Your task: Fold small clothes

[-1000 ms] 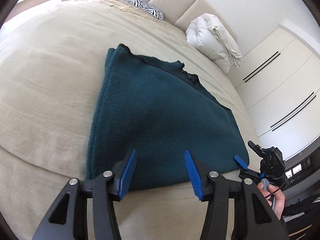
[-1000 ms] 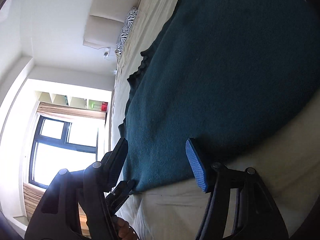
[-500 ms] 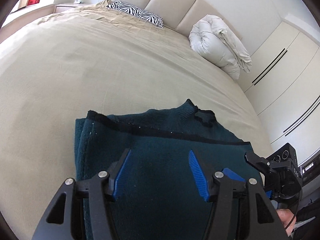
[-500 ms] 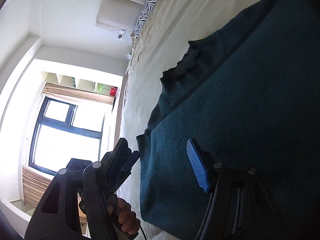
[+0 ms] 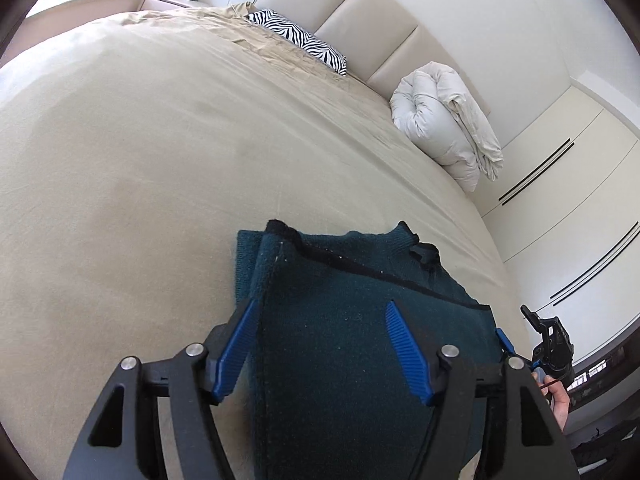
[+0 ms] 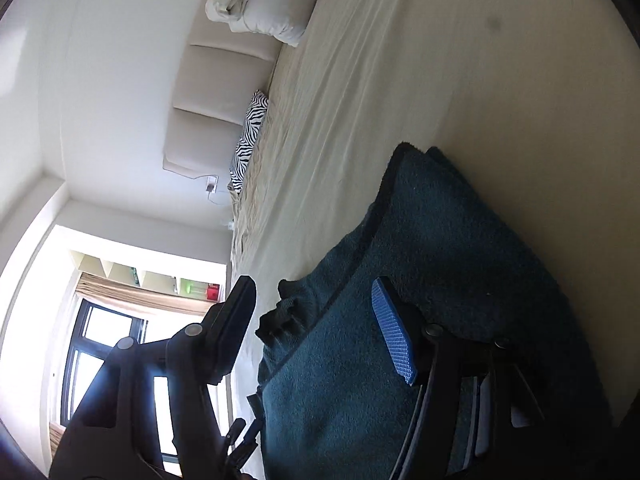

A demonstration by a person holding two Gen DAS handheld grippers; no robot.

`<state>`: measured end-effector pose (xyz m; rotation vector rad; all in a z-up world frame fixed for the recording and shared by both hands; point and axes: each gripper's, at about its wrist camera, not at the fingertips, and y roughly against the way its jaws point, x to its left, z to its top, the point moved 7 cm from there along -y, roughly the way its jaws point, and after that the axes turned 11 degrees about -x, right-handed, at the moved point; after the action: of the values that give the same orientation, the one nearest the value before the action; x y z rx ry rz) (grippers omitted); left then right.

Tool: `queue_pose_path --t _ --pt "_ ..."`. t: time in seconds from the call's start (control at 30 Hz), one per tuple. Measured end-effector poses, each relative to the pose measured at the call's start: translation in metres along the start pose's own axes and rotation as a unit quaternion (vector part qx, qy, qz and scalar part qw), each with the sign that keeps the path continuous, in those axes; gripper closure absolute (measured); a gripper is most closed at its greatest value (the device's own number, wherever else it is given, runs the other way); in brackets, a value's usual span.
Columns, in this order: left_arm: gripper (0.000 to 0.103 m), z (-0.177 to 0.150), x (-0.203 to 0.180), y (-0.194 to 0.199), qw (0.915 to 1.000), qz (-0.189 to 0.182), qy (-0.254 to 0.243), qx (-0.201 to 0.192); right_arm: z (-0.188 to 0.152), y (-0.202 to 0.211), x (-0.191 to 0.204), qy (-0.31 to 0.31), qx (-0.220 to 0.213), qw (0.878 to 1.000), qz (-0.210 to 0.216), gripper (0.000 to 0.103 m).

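Observation:
A dark teal fleece garment point(image 5: 340, 320) with black trim lies folded on the beige bed point(image 5: 140, 140). My left gripper point(image 5: 320, 344) is open, its blue-padded fingers spread over the garment's left part, the left pad at the garment's left edge. In the right wrist view the same garment point(image 6: 420, 280) fills the lower right. My right gripper point(image 6: 320, 320) is open and straddles the garment's trimmed edge. The right gripper also shows in the left wrist view point(image 5: 550, 344) at the garment's right side, with a hand behind it.
A rolled white duvet point(image 5: 444, 120) and a zebra pillow point(image 5: 300, 40) lie by the padded headboard point(image 5: 360, 20). White wardrobe doors point(image 5: 560, 200) stand on the right. A window point(image 6: 100, 340) and shelves are beyond the bed.
Both grippers have moved forward over the garment. The garment went from one broad spread layer to a shorter folded shape with its trimmed edge on top. Both grippers stay open.

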<state>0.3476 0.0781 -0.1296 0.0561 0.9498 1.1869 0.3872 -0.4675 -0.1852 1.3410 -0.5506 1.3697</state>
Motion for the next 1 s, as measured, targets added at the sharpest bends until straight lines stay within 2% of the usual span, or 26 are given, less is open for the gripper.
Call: queue_pose_path --t 0.07,0.23,0.33,0.47,0.53,0.6,0.73,0.8,0.87,0.9,0.97,1.0 --pt "0.024 -0.002 0.009 0.019 0.9999 0.004 0.013 -0.001 -0.008 0.014 0.007 0.023 0.009 1.0 0.004 0.039" --pt "0.024 -0.03 0.028 0.037 0.9957 -0.018 0.076 0.05 -0.058 0.025 0.024 0.053 0.086 0.995 0.026 0.039" --pt "0.024 -0.042 0.03 0.032 0.9897 -0.045 0.111 0.078 -0.094 0.02 0.036 0.063 0.124 0.99 0.038 0.039" --pt "0.024 -0.051 0.018 0.024 0.9824 -0.064 0.121 0.127 -0.126 0.014 0.051 0.075 0.157 0.984 0.047 0.039" --pt "0.024 -0.06 0.011 0.02 0.9759 -0.08 0.131 0.155 -0.138 0.013 0.059 0.079 0.172 0.981 0.053 0.039" --pt "0.025 -0.064 0.011 0.019 0.974 -0.08 0.139 0.16 -0.15 0.017 0.065 0.08 0.187 0.977 0.06 0.039" --pt "0.026 -0.062 0.017 0.018 0.9628 -0.098 0.192 0.164 -0.172 0.01 0.084 0.084 0.212 0.971 0.07 0.039" --pt "0.032 -0.064 0.013 0.014 0.9608 -0.095 0.196 0.172 -0.181 0.0 0.091 0.086 0.224 0.968 0.069 0.039" --pt "0.047 -0.067 0.012 0.011 0.9603 -0.088 0.194 0.18 -0.191 -0.014 0.096 0.087 0.239 0.965 0.067 0.039" --pt "0.051 -0.069 0.012 0.009 0.9595 -0.087 0.197 0.182 -0.197 -0.021 0.099 0.087 0.247 0.963 0.066 0.039" --pt "0.068 -0.072 0.016 0.008 0.9585 -0.084 0.202 0.182 -0.213 -0.037 0.106 0.091 0.272 0.956 0.063 0.039" --pt "0.072 -0.073 0.018 0.008 0.9586 -0.084 0.204 0.181 -0.223 -0.043 0.109 0.096 0.286 0.952 0.061 0.039"
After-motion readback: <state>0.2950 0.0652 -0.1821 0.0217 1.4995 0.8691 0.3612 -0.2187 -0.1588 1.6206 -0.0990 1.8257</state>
